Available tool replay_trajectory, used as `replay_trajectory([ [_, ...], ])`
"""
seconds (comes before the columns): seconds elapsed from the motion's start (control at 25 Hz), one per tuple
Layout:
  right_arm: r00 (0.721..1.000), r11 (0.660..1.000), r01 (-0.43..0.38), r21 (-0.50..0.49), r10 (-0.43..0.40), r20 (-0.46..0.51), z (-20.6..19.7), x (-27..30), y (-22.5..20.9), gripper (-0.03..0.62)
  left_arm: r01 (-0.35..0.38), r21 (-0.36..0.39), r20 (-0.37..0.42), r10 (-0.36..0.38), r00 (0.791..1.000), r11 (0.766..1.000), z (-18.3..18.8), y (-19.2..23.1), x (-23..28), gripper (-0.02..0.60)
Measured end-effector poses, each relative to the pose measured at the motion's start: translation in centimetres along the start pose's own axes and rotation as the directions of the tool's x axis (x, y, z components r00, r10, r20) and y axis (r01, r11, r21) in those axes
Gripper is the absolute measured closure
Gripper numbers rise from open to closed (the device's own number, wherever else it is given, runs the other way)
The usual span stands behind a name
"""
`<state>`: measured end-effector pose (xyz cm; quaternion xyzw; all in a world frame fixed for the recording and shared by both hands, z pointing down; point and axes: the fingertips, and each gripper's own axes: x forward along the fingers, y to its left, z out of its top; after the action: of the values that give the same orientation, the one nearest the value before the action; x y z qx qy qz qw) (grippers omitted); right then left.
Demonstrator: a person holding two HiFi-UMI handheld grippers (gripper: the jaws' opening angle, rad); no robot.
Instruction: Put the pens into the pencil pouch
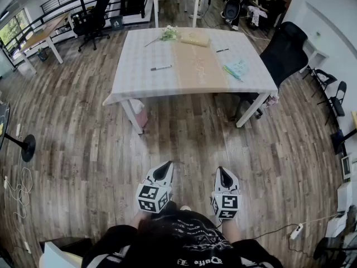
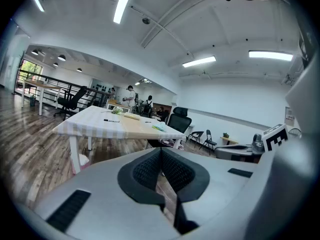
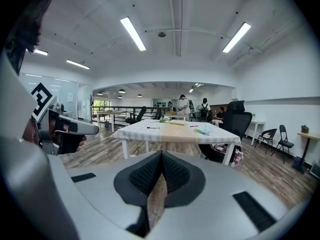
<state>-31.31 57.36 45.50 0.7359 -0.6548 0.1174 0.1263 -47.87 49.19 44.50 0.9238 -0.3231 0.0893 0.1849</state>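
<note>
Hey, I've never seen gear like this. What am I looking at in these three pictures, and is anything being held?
There is no robot: a person standing on a wooden floor holds a hand tool with a claw in each hand. The downward picture comes from a camera on the person's head and shows the left claw and right claw near the body. The other two come from cameras riding on each tool, looking along its claw. Both claws are shut and empty. Ahead a table carries a black pen, a second pen, flowers, a pale green item and a beige one; which is the pouch is too far to tell.
</note>
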Motion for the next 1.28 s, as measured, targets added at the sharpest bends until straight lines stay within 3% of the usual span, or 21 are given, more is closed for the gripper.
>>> replay_trajectory([
  [0.44, 1.0, 1.0, -0.004, -0.005, 0.004, 0.018, 0.6, 0.6, 1.4, 0.586, 0.032, 0.04, -0.002, -0.032, 0.999, 0.999, 0.5, 0.5, 0.1, 0.561],
  [0.88, 0.997, 0.998, 0.054, 0.027, -0.055, 0.048, 1.3, 4.0, 3.7, 0.585, 0.076, 0.046, 0.006, -0.077, 0.997, 0.996, 1.4, 5.3, 1.4, 0.56],
  [1.28, 1.0, 1.0, 0.016, 0.012, -0.017, 0.008, 0.9, 6.9, 5.0, 0.585, 0.071, 0.03, -0.009, -0.07, 0.997, 0.997, 1.3, 7.7, 3.3, 0.56],
])
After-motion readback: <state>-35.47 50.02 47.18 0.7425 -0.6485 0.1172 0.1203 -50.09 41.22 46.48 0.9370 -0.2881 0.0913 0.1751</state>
